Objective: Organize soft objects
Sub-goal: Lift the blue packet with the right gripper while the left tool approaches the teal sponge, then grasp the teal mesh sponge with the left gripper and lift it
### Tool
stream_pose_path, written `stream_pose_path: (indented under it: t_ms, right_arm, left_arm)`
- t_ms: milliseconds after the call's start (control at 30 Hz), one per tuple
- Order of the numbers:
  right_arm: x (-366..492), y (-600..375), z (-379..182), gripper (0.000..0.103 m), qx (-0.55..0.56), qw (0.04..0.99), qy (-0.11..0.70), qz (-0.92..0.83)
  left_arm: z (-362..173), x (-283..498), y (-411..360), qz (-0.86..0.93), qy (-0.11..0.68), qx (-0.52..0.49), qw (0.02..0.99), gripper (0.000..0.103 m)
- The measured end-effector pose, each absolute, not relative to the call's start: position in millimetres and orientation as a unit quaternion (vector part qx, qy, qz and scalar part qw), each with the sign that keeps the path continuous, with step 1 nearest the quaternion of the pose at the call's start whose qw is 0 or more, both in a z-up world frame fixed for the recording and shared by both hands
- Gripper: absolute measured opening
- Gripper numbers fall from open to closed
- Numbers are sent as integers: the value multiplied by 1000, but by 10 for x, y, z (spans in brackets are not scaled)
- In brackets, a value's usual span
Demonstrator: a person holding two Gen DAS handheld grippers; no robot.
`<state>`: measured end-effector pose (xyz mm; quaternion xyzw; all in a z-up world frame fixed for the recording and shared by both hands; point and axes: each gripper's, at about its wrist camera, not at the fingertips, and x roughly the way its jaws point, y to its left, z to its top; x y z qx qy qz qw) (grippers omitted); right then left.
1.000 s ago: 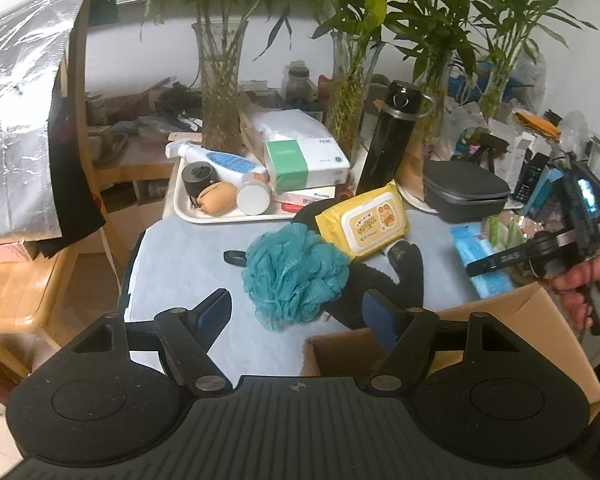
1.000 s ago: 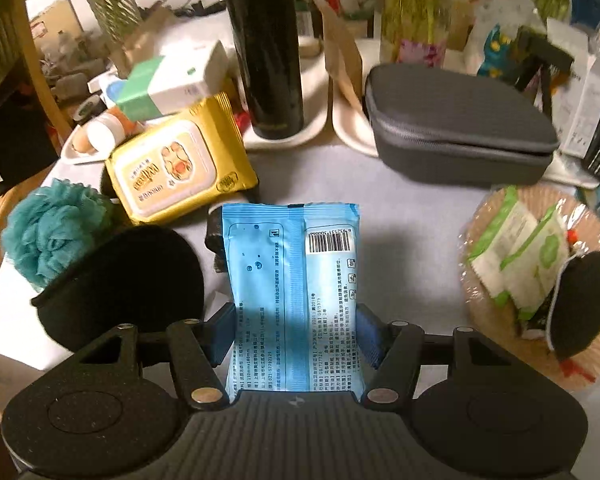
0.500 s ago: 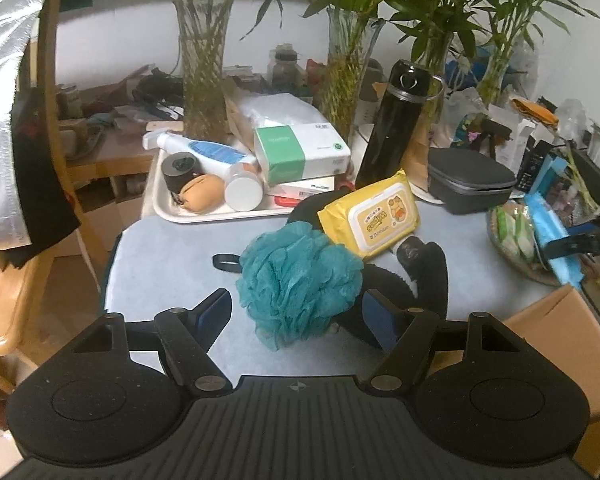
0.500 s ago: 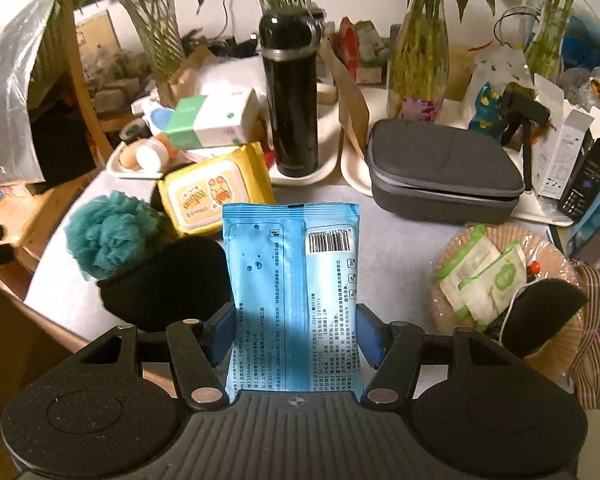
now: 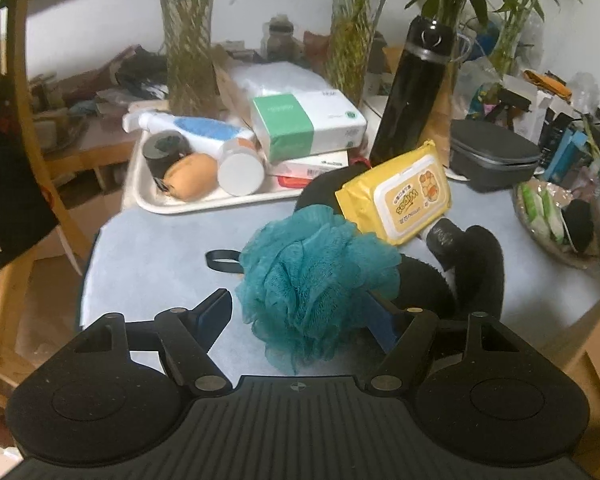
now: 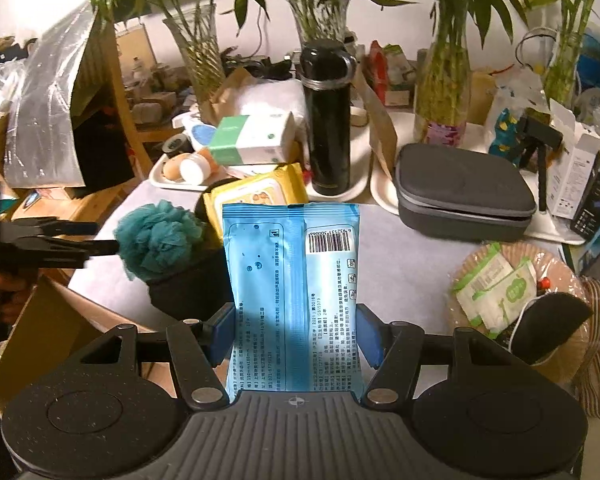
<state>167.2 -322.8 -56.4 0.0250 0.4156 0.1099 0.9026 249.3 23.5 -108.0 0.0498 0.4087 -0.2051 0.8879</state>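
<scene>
The spread left tongs straddle the teal pouf at twelve o'clock on the bench, while the right tongs pinch a blue packet.

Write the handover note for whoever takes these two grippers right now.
Right gripper: shut on the blue wipes pack, held above the table.
Left gripper: open, the teal bath pouf between its fingers; the left one shows a clear gap, so not gripped yet.
On the table: the pouf, the yellow wipes pack and a black plush item.
Cardboard box sits at the table's near edge, probably the drop spot.
Done: blue pack picked up.
Left: place it, grip the pouf, then the remaining soft things.
</scene>
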Motion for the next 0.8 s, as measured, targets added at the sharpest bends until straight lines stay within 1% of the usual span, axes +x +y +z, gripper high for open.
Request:
stream_pose_path:
  t_ms: [167,267,300,333,367,400,433,500,633,800]
  right_arm:
    - [1659,-3237,-555,65,26,902,415,113]
    - [1651,-3242,-580,65,30,901,418,114]
    - [1648,-3243,-591,65,30,900,419,114]
    - [1643,-3241,-599,65,30,900,420,114]
    - [1639,-3241,-605,65,31,899,420,115]
    - [1635,-3241,-607,65,32,899,421,116]
    - [1630,-3243,-601,65,32,900,420,115]
    - [1622,-3246,-588,65,33,901,418,114]
    - [1607,-3240,-556,65,33,903,413,115]
    - [1570,-3201,-540,65,37,903,410,120]
  left_arm:
    - [-1235,2647,171,-215,412,60,884,71]
    - [-1334,2724,142,-224,420,60,877,69]
    - [-1360,2746,136,-224,424,59,876,63]
    - [-1374,2762,131,-225,426,58,874,55]
    - [-1383,2779,132,-223,430,53,873,51]
    - [-1378,2789,142,-222,433,45,873,39]
    - [-1369,2791,151,-220,433,39,873,31]
    - [-1335,2779,181,-216,428,29,877,24]
    - [-1287,2726,186,-211,422,35,881,19]
    - [-1185,2656,205,-208,411,28,887,18]
